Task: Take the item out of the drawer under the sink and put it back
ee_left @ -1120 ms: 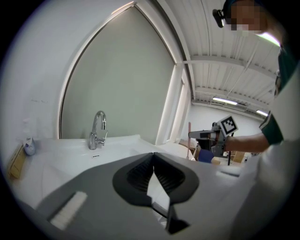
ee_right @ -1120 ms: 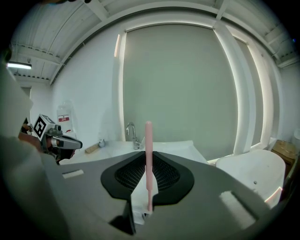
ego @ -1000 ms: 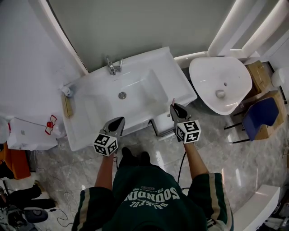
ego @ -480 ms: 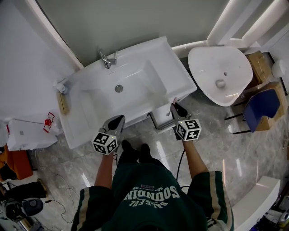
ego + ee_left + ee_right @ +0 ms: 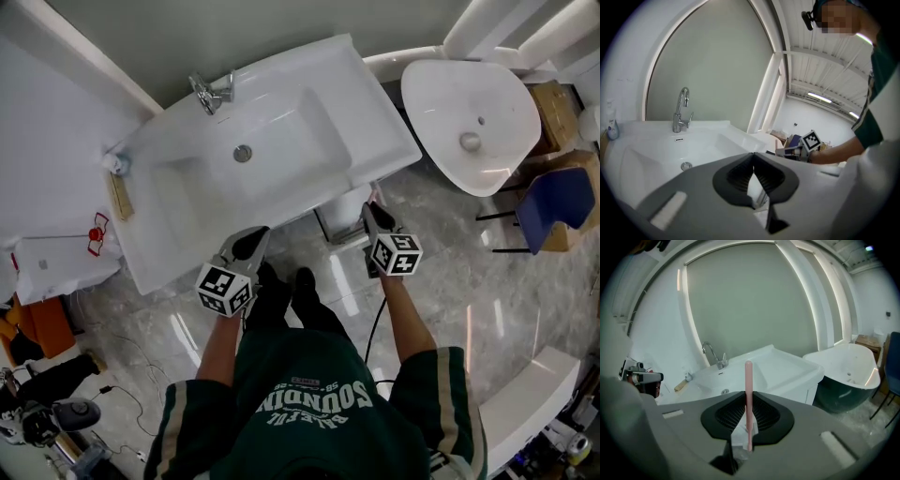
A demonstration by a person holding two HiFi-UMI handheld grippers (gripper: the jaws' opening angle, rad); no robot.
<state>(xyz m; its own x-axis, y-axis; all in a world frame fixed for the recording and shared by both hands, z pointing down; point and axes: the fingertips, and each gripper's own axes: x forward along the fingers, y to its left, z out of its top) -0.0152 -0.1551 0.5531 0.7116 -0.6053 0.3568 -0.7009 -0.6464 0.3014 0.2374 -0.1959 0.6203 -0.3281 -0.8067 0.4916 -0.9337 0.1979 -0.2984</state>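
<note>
A thin pink stick (image 5: 748, 394) stands upright between the jaws of my right gripper (image 5: 748, 401), which is shut on it. In the head view this gripper (image 5: 373, 210) hangs just in front of the open white drawer (image 5: 339, 223) under the right end of the sink (image 5: 281, 131), with the pink stick (image 5: 378, 193) at its tips. My left gripper (image 5: 254, 236) is near the sink's front edge, to the left. In its own view the left gripper (image 5: 753, 157) has its jaw tips together with nothing between them. What lies inside the drawer is hidden.
A chrome faucet (image 5: 211, 94) stands at the back of the sink and a wooden brush (image 5: 117, 195) lies at its left end. A white bathtub (image 5: 469, 122) stands to the right, with a blue chair (image 5: 553, 211) beyond it. A white cabinet (image 5: 52, 267) stands left. Cables trail on the marble floor (image 5: 141, 361).
My right gripper has sunk with the pink stick from the sink's rim to the drawer front, and has rolled. The left gripper dropped a little. The head view shifted, so the sink sits higher in it.
</note>
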